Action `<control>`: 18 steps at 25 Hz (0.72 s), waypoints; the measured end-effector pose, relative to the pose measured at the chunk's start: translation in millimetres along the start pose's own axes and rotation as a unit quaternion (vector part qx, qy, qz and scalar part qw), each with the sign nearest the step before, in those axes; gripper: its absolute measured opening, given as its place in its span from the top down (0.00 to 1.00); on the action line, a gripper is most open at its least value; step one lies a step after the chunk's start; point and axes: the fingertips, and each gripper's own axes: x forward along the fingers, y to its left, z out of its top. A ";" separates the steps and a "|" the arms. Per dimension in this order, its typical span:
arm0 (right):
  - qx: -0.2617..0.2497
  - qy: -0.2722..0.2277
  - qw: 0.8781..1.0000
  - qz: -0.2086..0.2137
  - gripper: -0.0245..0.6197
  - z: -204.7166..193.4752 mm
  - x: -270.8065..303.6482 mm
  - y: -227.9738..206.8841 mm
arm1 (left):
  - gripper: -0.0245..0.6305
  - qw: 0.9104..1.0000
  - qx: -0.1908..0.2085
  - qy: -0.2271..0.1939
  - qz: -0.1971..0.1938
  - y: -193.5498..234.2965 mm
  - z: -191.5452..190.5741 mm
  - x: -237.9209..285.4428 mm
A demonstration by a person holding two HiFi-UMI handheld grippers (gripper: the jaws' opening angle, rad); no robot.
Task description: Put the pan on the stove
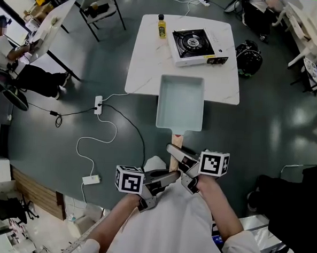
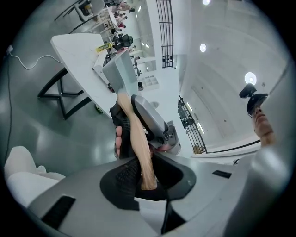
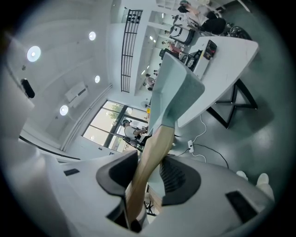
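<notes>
A pale green rectangular pan hangs in the air over the near edge of the white table. Its wooden handle points back at me. My left gripper is shut on the handle's end and my right gripper is shut on it closer to the pan. The portable gas stove sits at the table's far right, beyond the pan. In the left gripper view the handle runs between the pads of the left gripper. In the right gripper view the right gripper clamps the handle below the pan.
A yellow bottle stands left of the stove. A power strip and white cables lie on the floor left of the table. A black bag rests by the table's right side. A person sits at a desk far left.
</notes>
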 end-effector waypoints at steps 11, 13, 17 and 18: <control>-0.012 -0.027 0.999 -0.014 0.72 86.9 28.7 -23.5 | 0.84 0.999 0.018 0.035 -0.020 22.2 84.5 27.0; -0.010 -0.038 0.999 -0.019 0.72 109.9 44.3 -27.7 | 0.84 0.998 0.021 0.051 -0.022 30.0 111.1 26.2; -0.009 -0.069 0.997 -0.032 0.72 168.1 77.0 -34.2 | 0.84 0.995 0.030 0.086 -0.031 42.4 176.0 27.3; -0.006 -0.078 0.996 -0.033 0.72 182.2 85.1 -34.9 | 0.84 0.995 0.031 0.094 -0.034 44.3 192.1 26.8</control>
